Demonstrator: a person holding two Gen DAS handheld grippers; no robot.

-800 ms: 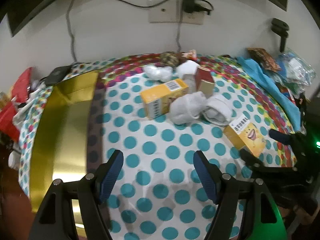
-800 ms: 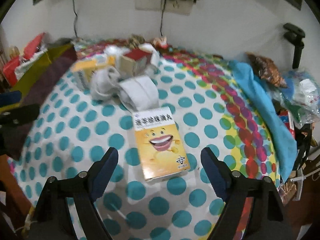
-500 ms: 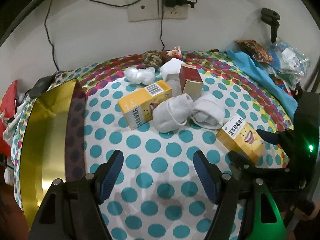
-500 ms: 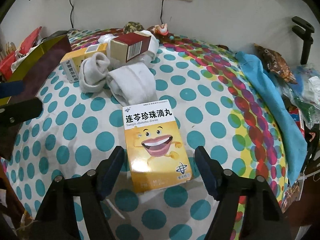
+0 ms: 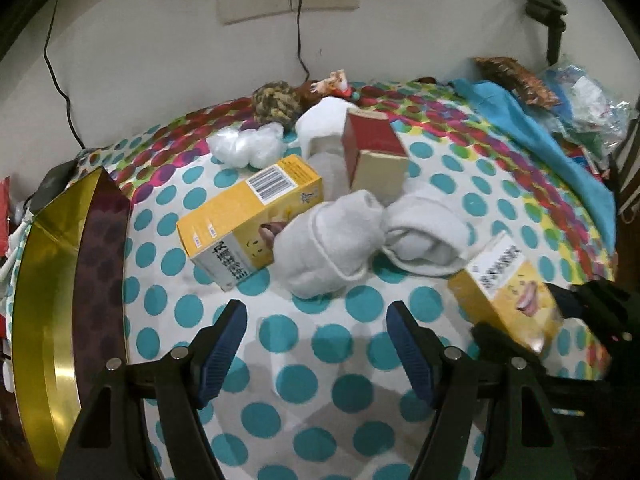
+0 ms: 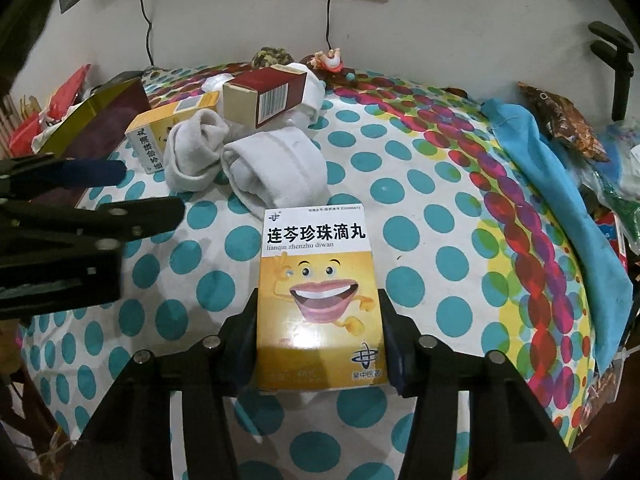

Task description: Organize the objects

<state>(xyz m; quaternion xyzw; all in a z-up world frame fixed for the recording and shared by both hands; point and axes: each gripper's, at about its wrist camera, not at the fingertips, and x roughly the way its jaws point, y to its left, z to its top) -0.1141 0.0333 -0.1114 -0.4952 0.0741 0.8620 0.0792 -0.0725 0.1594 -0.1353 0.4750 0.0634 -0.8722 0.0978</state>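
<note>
My right gripper is shut on a yellow medicine box with a smiling face, its fingers pressed on the box's two long sides; it also shows in the left wrist view. My left gripper is open and empty above the dotted cloth, a little short of a rolled white sock. A second rolled sock, another yellow box and a red and tan box lie in a cluster behind it.
A gold box with a dark purple inner wall stands at the left. A white plastic wad, a knitted ball and a small figurine lie near the wall. A blue cloth and bags are at the right.
My right gripper moved forward and shut on the smiling-face box. My left gripper moved forward and right toward the socks, still open.
</note>
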